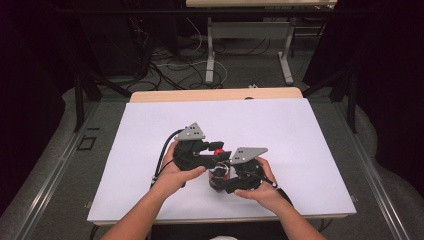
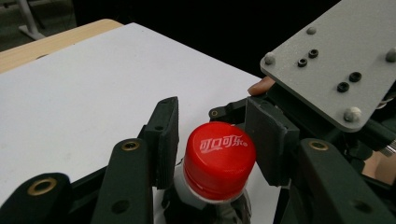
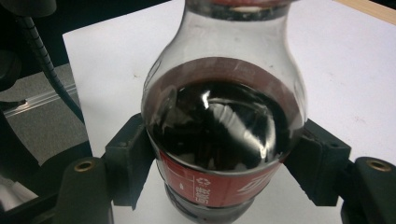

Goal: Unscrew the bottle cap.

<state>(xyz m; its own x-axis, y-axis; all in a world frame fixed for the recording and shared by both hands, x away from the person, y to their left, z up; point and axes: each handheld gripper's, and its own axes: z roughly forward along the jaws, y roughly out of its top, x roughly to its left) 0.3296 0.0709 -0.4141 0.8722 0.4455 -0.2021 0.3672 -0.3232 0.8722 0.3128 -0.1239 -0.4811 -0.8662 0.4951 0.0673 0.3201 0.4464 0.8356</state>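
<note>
A cola bottle [image 3: 224, 116] with dark drink and a red label stands on the white table [image 1: 290, 130], near its front middle. Its red cap [image 2: 218, 158] carries white lettering. My right gripper [image 3: 224, 163] is shut on the bottle's body, one pad pressed on each side at the label. My left gripper [image 2: 212, 135] is shut on the cap, its two pads [image 2: 163, 140] against the cap's sides. In the high view the left gripper [image 1: 215, 150] comes in from the left over the cap [image 1: 218, 151], and the right gripper [image 1: 223, 181] holds the bottle [image 1: 218, 172] just below it.
The white sheet covers the table, with a wooden strip [image 1: 215, 95] showing at the far edge. Beyond it are cables [image 1: 175, 70] on the floor and another table's legs [image 1: 210, 55]. Dark curtains stand on both sides. The right gripper's grey plate [image 2: 341, 60] is close by.
</note>
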